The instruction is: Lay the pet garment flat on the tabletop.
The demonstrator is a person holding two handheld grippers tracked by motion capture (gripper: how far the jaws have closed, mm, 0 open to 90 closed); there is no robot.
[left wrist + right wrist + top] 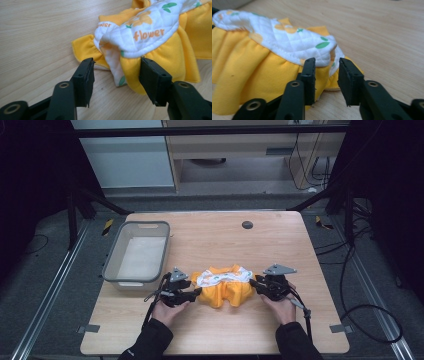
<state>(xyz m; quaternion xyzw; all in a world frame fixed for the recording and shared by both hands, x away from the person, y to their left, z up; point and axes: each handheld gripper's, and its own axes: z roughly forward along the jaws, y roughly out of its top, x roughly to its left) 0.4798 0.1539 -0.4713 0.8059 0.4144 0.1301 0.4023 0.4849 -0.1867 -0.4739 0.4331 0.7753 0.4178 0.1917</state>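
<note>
My left tongs (116, 72) and right tongs (327, 72), both released, flank a soft, light yellow baby garment (223, 285) near the worktop's (210, 232) front edge; I'd pinch its quilted white waistband (140, 32) ends.

Garment (155, 37) cut off at top and right edges in left gripper view; second "flower" print half folded under. In right gripper view, garment runs past left edge, bin corner clipped at top left. High view: print on white band too small to read; forearms cut by bottom edge; bin (112, 265) contents unclear.
</note>
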